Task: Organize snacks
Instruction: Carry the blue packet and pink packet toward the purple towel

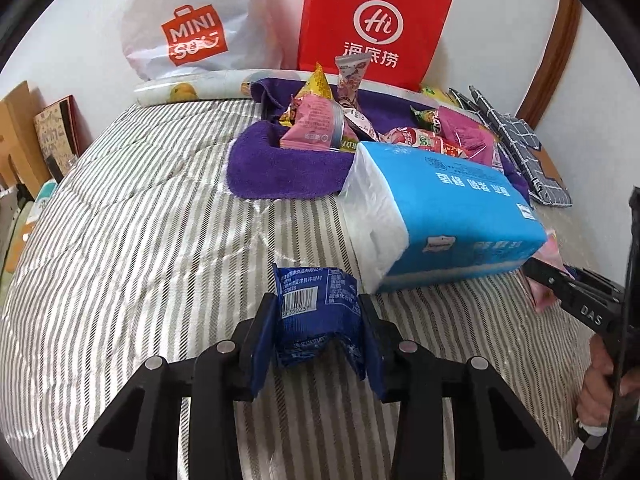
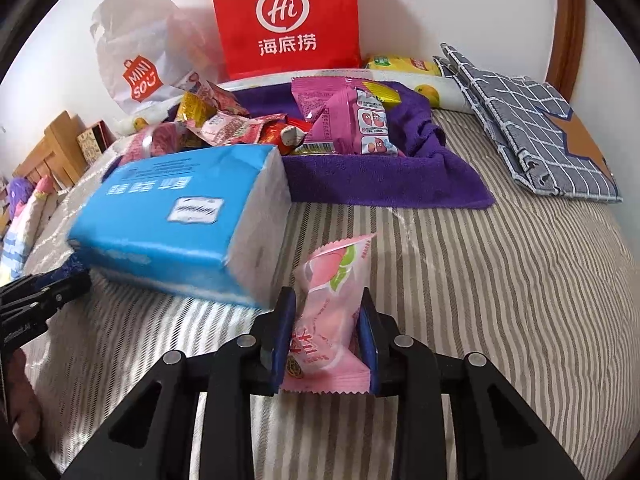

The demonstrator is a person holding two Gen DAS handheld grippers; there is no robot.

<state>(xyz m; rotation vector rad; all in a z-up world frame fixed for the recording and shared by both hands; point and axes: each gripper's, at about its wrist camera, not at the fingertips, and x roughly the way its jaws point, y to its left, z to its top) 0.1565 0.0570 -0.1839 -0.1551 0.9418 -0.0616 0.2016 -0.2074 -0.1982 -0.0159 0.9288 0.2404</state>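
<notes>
Blue packet [image 1: 318, 320] (left view only)

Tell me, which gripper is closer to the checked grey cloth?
Right. The right gripper, holding a pink snack, is on the checked grey cloth's side of the blue tissue pack; the left gripper is beyond it.

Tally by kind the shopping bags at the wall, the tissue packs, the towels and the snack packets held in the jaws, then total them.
Shopping bags: 2 (white Miniso bag, red Haidilao bag)
Tissue packs: 1 (blue tissue pack)
Towels: 1 (purple towel)
Held snack packets: 2 (blue packet, pink peach packet)
Total: 6
</notes>
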